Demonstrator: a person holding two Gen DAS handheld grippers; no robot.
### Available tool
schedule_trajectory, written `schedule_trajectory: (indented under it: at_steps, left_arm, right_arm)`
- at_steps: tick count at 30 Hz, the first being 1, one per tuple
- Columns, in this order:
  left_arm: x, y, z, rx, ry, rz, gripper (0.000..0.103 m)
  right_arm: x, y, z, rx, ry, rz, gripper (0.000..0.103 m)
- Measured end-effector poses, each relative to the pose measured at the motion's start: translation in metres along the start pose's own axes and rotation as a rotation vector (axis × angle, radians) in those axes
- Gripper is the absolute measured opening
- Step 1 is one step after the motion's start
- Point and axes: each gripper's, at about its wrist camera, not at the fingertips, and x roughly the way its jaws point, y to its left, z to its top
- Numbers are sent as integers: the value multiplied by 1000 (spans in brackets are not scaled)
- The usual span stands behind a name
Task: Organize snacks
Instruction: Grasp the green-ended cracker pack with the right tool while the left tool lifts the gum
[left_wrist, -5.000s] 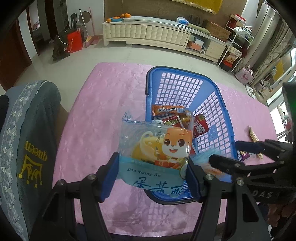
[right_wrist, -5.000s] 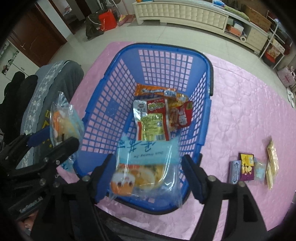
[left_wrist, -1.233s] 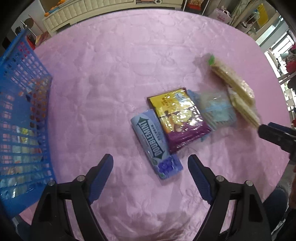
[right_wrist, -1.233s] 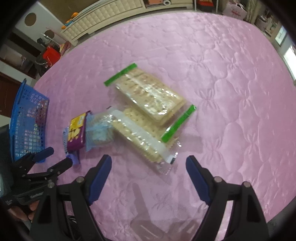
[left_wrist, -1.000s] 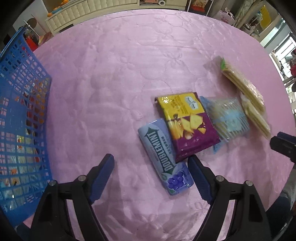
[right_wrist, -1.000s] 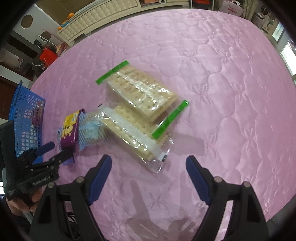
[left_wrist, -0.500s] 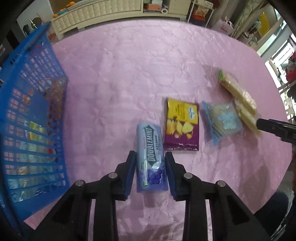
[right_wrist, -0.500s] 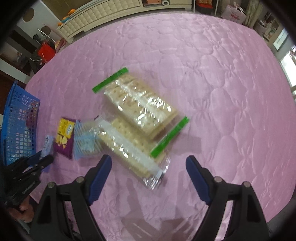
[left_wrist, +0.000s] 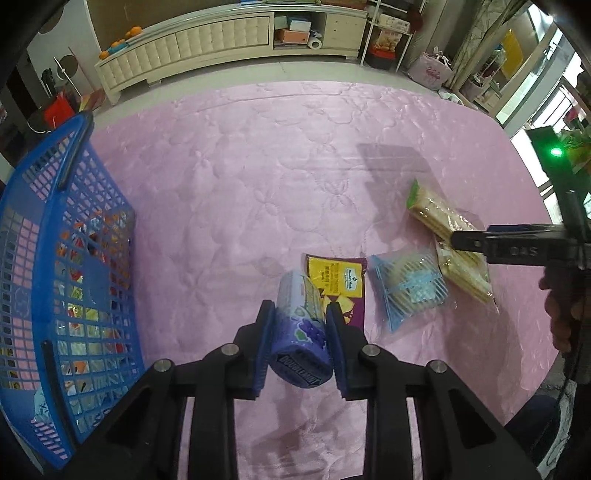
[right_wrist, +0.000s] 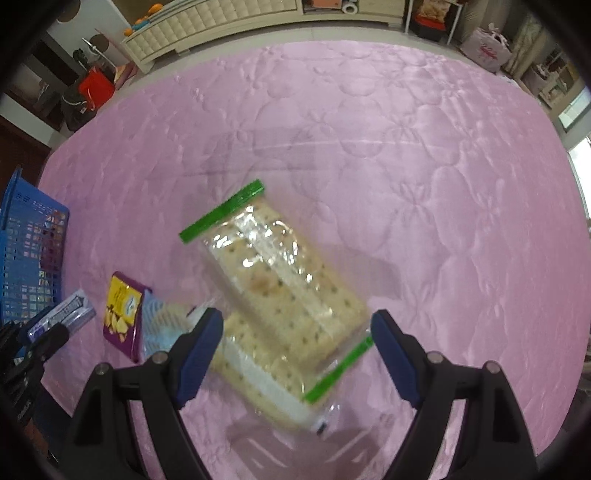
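1. Left gripper (left_wrist: 298, 338): jaws closing, pads pressed on the gum pack (left_wrist: 301, 332), its long axis running along the fingers, far end tilted toward the table (left_wrist: 258, 166).
2. Blue basket (left_wrist: 44, 229): lies left of this gripper, nearer it than the right.
3. Right gripper (right_wrist: 297, 354): jaws spread wide over two cracker packs (right_wrist: 284, 288), long axes diagonal; contact unclear through blur.
4. Basket contents: partly screened by lattice.

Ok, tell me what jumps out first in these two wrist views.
The left gripper stands out, its jaws closing on a blue-and-purple Doublemint gum pack lifted off the pink quilted tablecloth. On its left stands a blue plastic lattice basket with snack packets inside. In the right wrist view, the right gripper, jaws wide, hovers over two clear cracker packs with green strips.
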Motion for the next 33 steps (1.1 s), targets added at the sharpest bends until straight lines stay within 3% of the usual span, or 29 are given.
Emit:
schedule_trajectory:
  at_steps: [8, 15, 17, 19, 23, 33]
  left_arm:
    - [8, -4, 8, -2, 8, -2, 26]
    - [9, -3, 4, 1, 11, -9, 26]
    - [10, -4, 3, 1, 11, -16, 26]
    - [8, -4, 1, 1, 12, -21, 26]
    - [3, -4, -3, -6, 6, -41, 26]
    - [-44, -5, -16, -2, -65, -72, 26]
  right_arm:
    - [21, 2, 25, -12, 21, 21, 86]
    - [27, 19, 33, -135, -20, -51, 86]
    - [27, 27, 27, -185, -38, -99, 77]
    - [24, 31, 23, -201, -45, -79, 70]
    - [2, 34, 12, -182, -127, -75, 66]
    - [-65, 52, -11, -188, -225, -44, 66]
